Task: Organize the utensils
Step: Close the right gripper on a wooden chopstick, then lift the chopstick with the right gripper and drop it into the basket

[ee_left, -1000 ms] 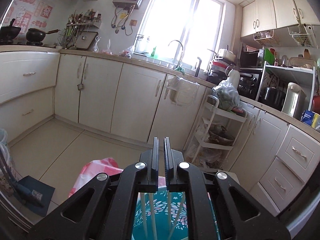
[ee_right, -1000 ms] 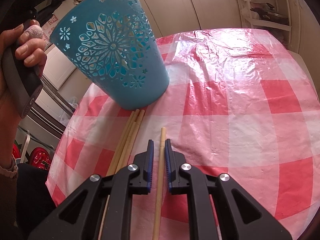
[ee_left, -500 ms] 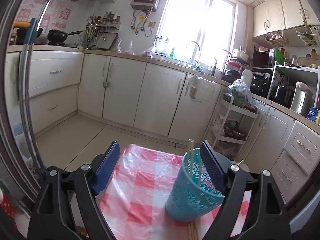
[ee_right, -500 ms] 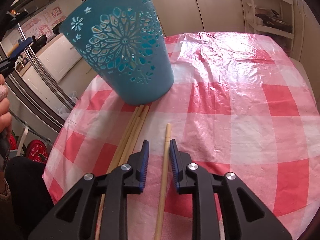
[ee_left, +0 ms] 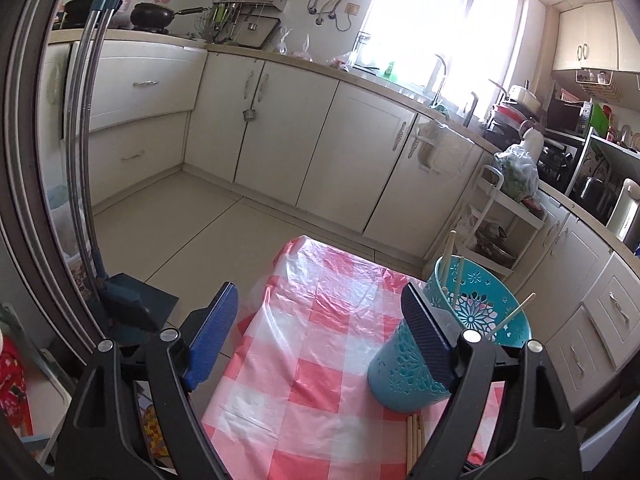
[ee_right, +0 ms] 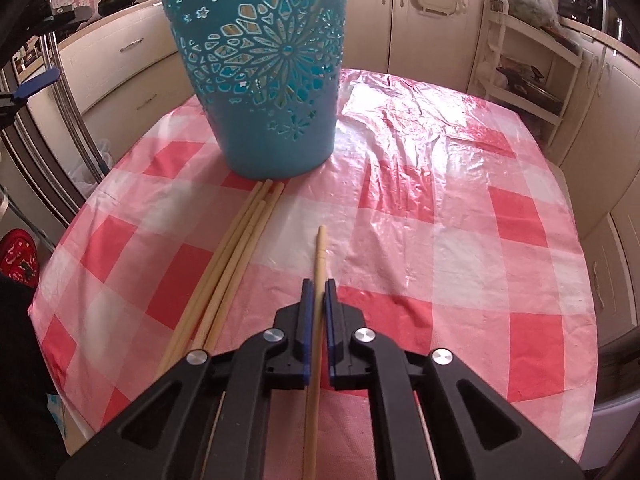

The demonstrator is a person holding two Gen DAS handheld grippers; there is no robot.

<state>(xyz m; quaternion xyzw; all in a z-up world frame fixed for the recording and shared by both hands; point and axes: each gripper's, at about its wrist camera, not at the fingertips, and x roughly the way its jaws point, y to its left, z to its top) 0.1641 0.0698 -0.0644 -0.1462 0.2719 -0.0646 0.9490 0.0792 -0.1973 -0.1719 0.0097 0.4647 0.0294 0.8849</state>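
Since a moment ago the left tongs [ee_left: 320,344] have let go of the blue cup [ee_left: 404,364] and pulled back, and now they stand wide with nothing between them. Back then they were shut tight over the cup. Now the cup stands upright on the tabletop [ee_left: 316,408], just in front of the right blue pad [ee_left: 428,340] of these tongs. A few chopsticks in the cup [ee_left: 450,256] stick up out of its top.

On the other side, the right tongs [ee_right: 316,304] have closed on one chopstick [ee_right: 320,256], and the blue pads press it from both sides. Its far tip pokes out past the pads and points toward the cup. A small bunch of loose chopsticks [ee_right: 236,256] lies on the red and white checked cloth [ee_right: 460,248], just beside the held one, with their tips right at the foot of the cup
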